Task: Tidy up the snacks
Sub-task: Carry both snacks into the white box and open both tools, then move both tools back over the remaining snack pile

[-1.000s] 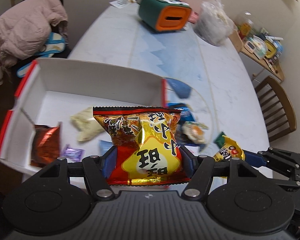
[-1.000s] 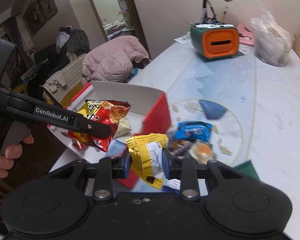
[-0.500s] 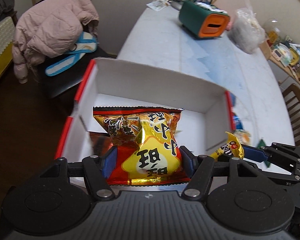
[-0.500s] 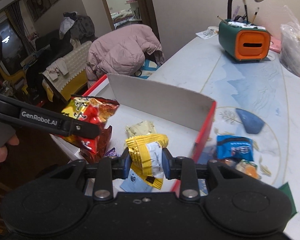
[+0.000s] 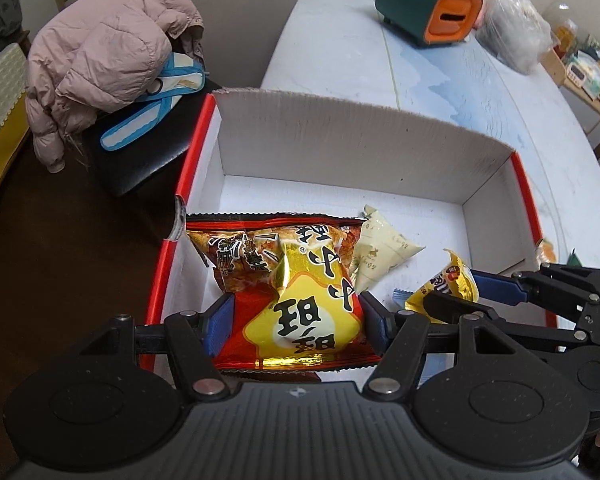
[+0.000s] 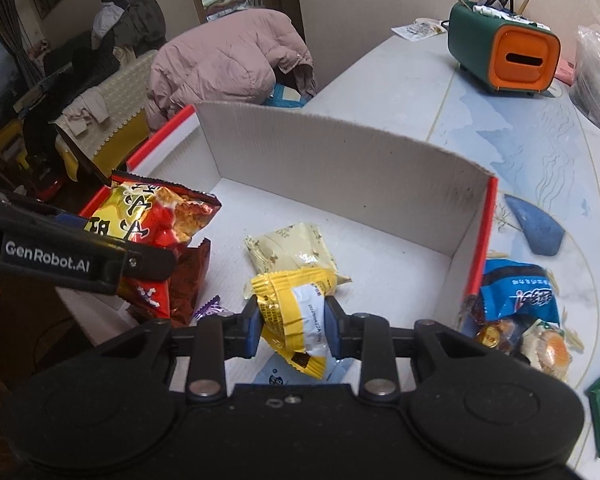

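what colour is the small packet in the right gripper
Yellow with a white panel, clearest in the right wrist view.

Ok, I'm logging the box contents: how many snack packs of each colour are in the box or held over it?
Red-and-yellow bag, held: 1
Yellow pack, held: 1
Cream pack: 1
Dark red pack: 1
Purple candy: 1
Pale blue pack: 1
Total: 6

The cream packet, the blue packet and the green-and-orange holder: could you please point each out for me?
cream packet (image 6: 290, 250): right wrist view, middle of its wrapper.
blue packet (image 6: 518, 292): right wrist view, its printed face.
green-and-orange holder (image 6: 526, 58): right wrist view, its orange front.
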### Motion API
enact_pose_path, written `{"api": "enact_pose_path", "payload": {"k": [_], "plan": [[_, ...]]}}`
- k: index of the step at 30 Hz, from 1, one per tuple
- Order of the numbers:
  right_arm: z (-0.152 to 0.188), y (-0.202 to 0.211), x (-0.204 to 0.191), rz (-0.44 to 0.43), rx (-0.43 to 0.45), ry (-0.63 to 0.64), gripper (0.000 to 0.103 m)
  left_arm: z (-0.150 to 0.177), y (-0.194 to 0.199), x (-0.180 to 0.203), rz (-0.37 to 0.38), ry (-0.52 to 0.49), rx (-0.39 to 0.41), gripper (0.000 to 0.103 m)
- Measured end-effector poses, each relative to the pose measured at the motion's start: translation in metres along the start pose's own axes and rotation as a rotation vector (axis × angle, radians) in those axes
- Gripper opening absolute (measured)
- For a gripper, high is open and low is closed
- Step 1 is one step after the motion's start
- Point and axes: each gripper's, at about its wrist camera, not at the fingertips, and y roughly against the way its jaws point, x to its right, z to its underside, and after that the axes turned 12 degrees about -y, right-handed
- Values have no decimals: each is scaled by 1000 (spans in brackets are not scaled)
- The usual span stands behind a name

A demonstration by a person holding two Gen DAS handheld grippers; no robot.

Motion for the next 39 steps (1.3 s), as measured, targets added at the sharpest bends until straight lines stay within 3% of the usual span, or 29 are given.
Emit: {"api": "enact_pose_path", "payload": {"k": [8,22,27,39], "plan": [[4,-11,-4,16,-28,4,32,2,-9,9,-27,-78,9,66],[10,-3,-6,-2,-21,9,46,7,-2,10,-16,-68,32,67],[12,9,-5,-17,9,9,61,10,5,11,2,-61,61,68],[18,57,3,-68,89,9,80,17,41,31,41,-77,166,70]]}}
